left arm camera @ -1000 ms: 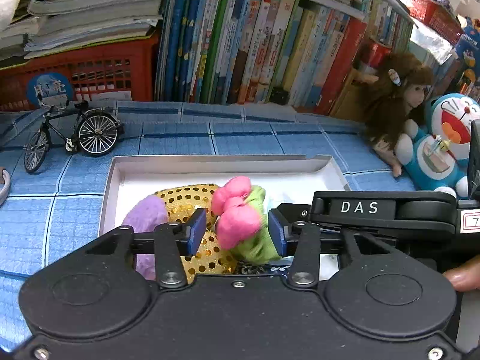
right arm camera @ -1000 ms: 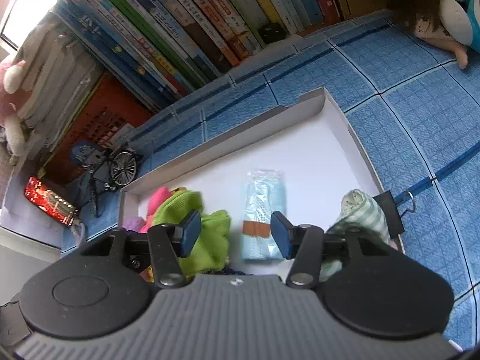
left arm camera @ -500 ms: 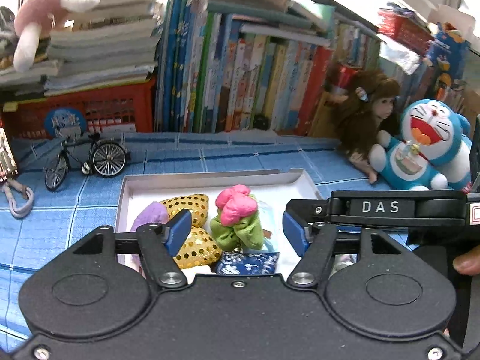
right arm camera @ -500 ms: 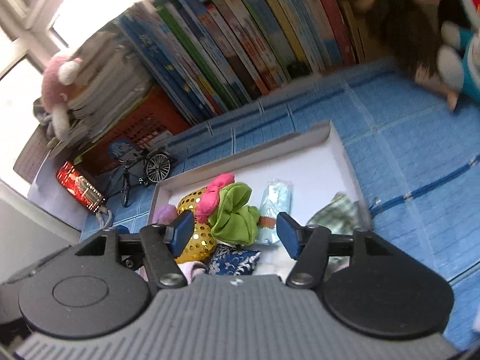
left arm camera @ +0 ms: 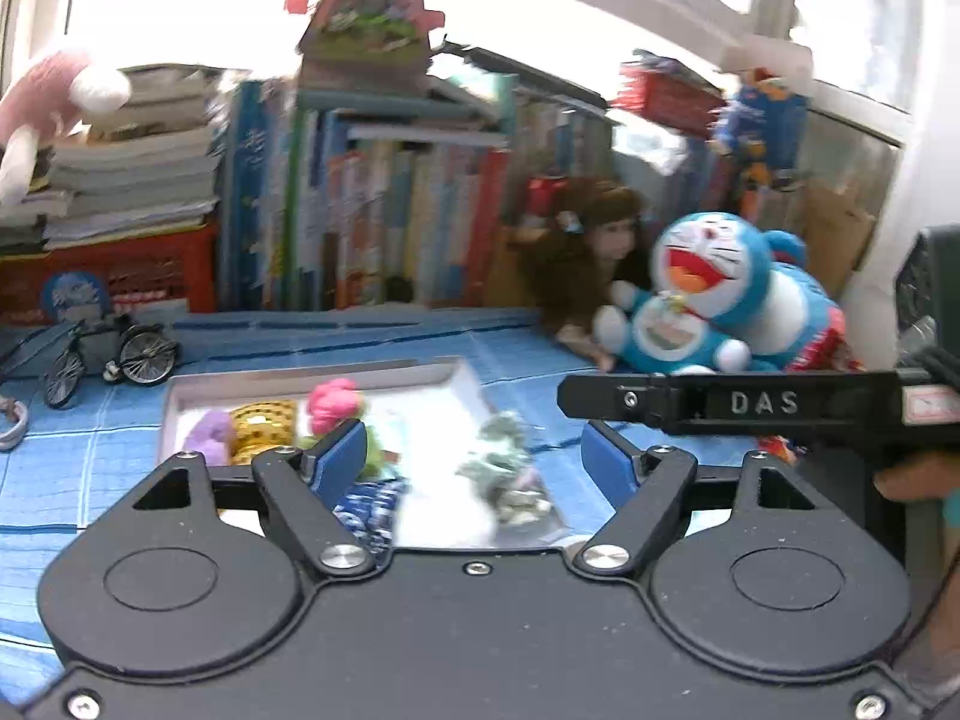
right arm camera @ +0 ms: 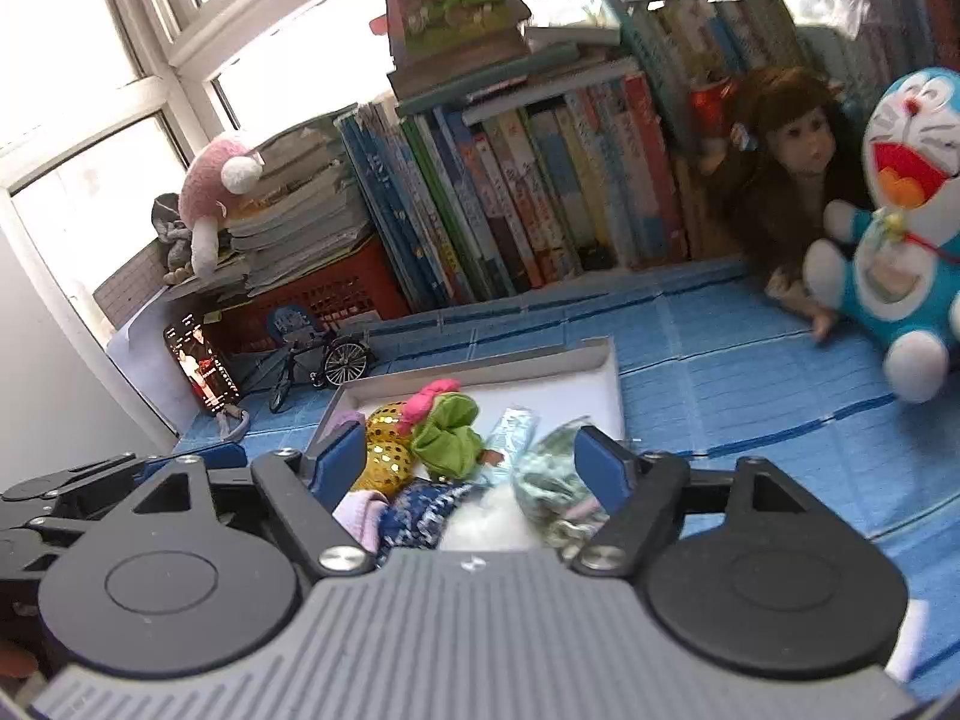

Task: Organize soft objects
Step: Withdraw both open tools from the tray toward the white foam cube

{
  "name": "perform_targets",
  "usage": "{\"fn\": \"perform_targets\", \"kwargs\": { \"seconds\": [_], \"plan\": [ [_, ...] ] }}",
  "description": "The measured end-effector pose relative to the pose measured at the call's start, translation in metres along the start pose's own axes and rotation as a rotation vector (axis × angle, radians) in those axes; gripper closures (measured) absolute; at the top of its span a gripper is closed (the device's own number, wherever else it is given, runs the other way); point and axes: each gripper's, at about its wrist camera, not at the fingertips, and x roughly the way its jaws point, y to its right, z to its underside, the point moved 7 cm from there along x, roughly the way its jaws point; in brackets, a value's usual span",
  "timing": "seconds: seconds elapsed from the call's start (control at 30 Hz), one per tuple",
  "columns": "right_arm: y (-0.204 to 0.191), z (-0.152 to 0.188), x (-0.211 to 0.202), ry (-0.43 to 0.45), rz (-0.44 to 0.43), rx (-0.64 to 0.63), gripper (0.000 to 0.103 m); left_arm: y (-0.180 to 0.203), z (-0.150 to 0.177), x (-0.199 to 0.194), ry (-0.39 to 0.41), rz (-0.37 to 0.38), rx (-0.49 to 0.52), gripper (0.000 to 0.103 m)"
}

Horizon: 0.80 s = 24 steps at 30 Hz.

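Nearest, the left gripper (left arm camera: 474, 453) and right gripper (right arm camera: 471, 465) both stand wide with jaws opening and nothing gripped; they hang side by side above the near end of the box (right arm camera: 609, 387), probably clear of it so the contents can be seen. The soft things lie gathered in that box: a blue floral pouch (right arm camera: 429, 507), a striped cloth (right arm camera: 549, 489), a gold sequin piece (right arm camera: 387, 450), a green scrunchie (right arm camera: 450, 435), a pink one (right arm camera: 432, 393) and a pale packet (right arm camera: 513, 435), so the sorting looks about done. Beyond on the blue mat (right arm camera: 720, 372) sit a toy bicycle (right arm camera: 318, 363), a doll (right arm camera: 792, 180) and a blue plush (right arm camera: 900, 228), likely just decoration against the books (right arm camera: 510, 192).
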Motion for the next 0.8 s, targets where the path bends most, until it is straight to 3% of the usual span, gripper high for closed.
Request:
{"fn": "perform_targets", "kwargs": {
  "seconds": [0.4,0.63,0.8],
  "plan": [
    [0.048,0.029,-0.069,0.146,0.097,-0.026,0.011,0.081,0.056,-0.051,0.110,0.120,0.086,0.026],
    [0.083,0.063,-0.082,0.192,0.128,0.039,0.009,0.117,0.092,-0.056,0.153,0.140,0.142,0.043],
    [0.109,0.084,-0.090,0.254,0.236,0.066,0.009,0.135,0.116,-0.047,0.145,0.126,0.176,0.059]
  ]
}}
